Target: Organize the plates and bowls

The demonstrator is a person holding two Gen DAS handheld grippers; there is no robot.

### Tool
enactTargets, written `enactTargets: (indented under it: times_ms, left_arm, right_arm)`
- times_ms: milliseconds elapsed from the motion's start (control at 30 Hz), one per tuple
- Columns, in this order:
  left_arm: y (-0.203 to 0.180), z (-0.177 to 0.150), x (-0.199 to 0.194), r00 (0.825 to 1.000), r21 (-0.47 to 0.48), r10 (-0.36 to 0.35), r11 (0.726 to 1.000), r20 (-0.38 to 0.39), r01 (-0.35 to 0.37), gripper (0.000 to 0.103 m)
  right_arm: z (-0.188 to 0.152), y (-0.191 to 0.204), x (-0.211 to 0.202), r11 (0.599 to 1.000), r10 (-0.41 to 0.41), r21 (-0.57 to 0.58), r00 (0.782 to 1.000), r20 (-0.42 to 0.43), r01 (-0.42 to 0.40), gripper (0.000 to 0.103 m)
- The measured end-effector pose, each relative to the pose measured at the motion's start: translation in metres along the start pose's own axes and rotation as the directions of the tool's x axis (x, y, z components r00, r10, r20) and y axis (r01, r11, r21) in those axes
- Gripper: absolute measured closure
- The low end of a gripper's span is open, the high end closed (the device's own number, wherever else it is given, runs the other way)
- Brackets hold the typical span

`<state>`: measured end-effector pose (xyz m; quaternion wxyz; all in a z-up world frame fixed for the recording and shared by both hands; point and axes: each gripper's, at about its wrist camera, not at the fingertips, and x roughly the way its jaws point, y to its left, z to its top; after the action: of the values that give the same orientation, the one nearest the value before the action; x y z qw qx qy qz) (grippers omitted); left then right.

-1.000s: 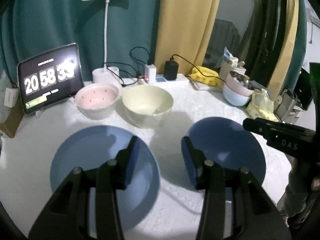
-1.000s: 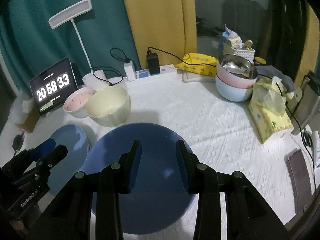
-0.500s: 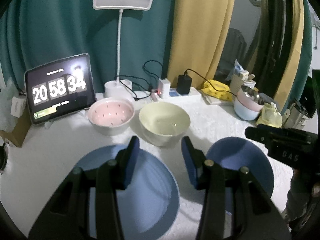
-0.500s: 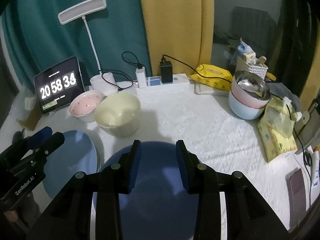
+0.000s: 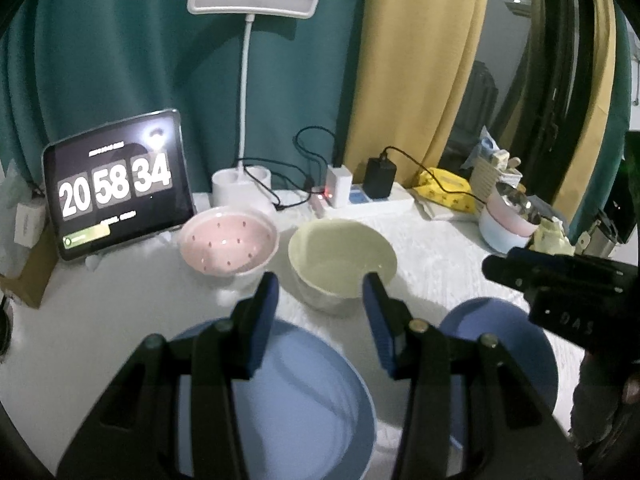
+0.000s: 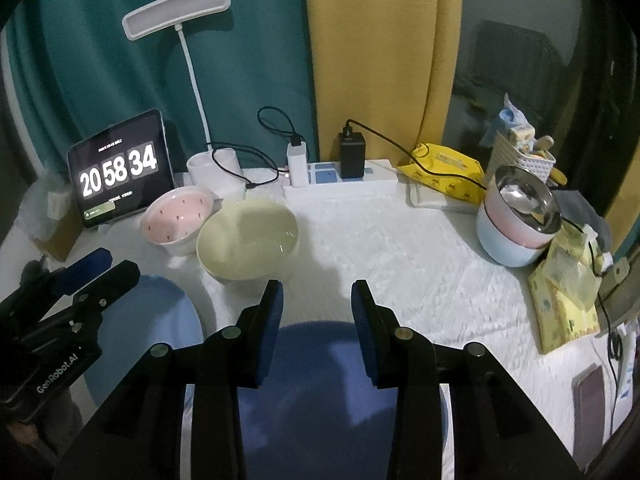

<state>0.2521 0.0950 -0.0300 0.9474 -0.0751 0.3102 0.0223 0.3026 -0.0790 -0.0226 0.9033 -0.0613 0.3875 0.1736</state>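
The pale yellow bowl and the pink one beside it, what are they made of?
Pale yellow bowl: probably glazed ceramic, though melamine is possible; thick wall, glossy inside with bright glints. Pink bowl: likely the same, smooth with a soft sheen, dark printed specks and a white outside.

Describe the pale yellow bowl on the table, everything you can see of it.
The pale yellow bowl is round, deep and smooth, glossy like glazed ceramic or plastic, its outer wall whitish toward the base. It stands upright and looks empty on the white textured table cover, mid-table. The pink speckled bowl sits close on its left; whether they touch is unclear. The two blue plates lie nearer the cameras. Nothing grips it.
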Motion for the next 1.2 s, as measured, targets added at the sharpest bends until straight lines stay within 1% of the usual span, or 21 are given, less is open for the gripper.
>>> enactTargets:
  times_ms: [267,500,667,833,967,1200]
  left_arm:
    - [0.001,0.012,0.021,1.0,-0.005,-0.002,1.0,-0.029,0.002,0.058]
    - [0.001,0.017,0.046,0.997,-0.001,0.031,1.0,-0.066,-0.031,0.058]
    - [0.001,0.016,0.071,0.992,-0.005,0.062,0.998,-0.11,-0.063,0.058]
    - [0.001,0.011,0.093,0.984,-0.012,0.084,0.996,-0.155,-0.087,0.058]
    - [0.003,0.008,0.105,0.979,-0.023,0.092,0.995,-0.183,-0.098,0.058]
    - [0.004,0.005,0.12,0.972,-0.025,0.079,0.996,-0.219,-0.087,0.058]
  right_arm:
    - [0.02,0.005,0.014,1.0,0.01,-0.01,1.0,-0.005,-0.01,0.066]
    - [0.034,0.005,0.038,1.0,0.028,-0.002,0.999,-0.02,-0.028,0.066]
    - [0.039,-0.007,0.067,0.998,0.045,0.051,0.997,-0.066,-0.041,0.066]
    - [0.037,-0.023,0.106,0.989,0.079,0.132,0.986,-0.147,-0.06,0.066]
    - [0.033,-0.027,0.123,0.985,0.105,0.154,0.978,-0.182,-0.077,0.066]
    - [0.031,-0.031,0.136,0.978,0.141,0.18,0.969,-0.201,-0.105,0.066]
